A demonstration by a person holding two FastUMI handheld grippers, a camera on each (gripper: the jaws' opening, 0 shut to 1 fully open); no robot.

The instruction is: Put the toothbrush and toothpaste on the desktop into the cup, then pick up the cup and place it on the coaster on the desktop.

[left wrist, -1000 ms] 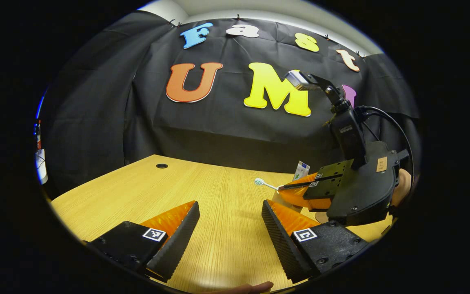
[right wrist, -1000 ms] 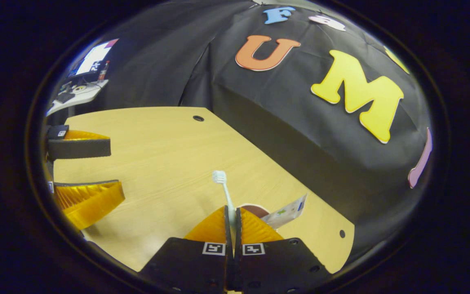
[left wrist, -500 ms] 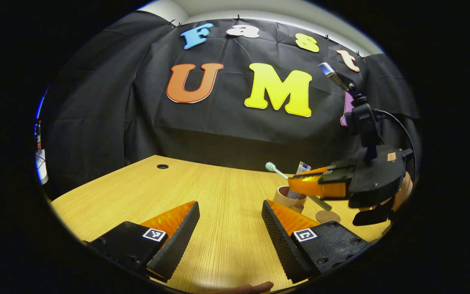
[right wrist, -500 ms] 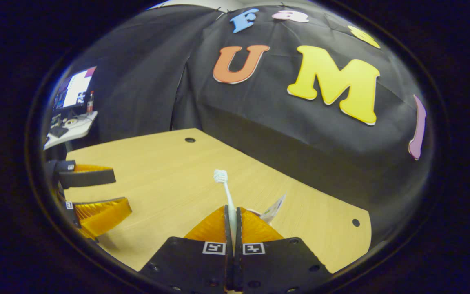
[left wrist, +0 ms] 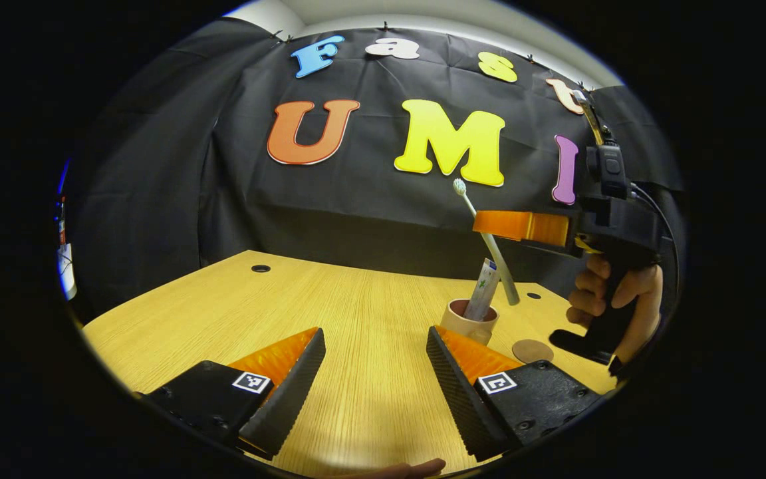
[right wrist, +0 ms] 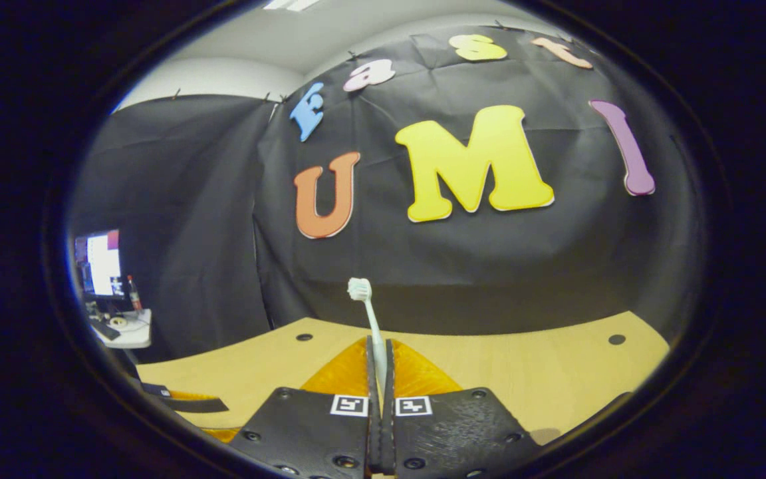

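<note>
Both right gripper (right wrist: 380, 372) fingers have lifted toothbrush (left wrist: 486, 241) above cup (left wrist: 468, 320)

Toothbrush (left wrist: 489, 243) in right gripper (left wrist: 489, 225) above cup (left wrist: 468, 321)

From my left gripper view, the toothpaste (left wrist: 483, 290) sits in the cup (left wrist: 468, 322). The coaster (left wrist: 532, 350) is just right of it, and the toothbrush (left wrist: 487, 241) hangs tilted above.
</note>
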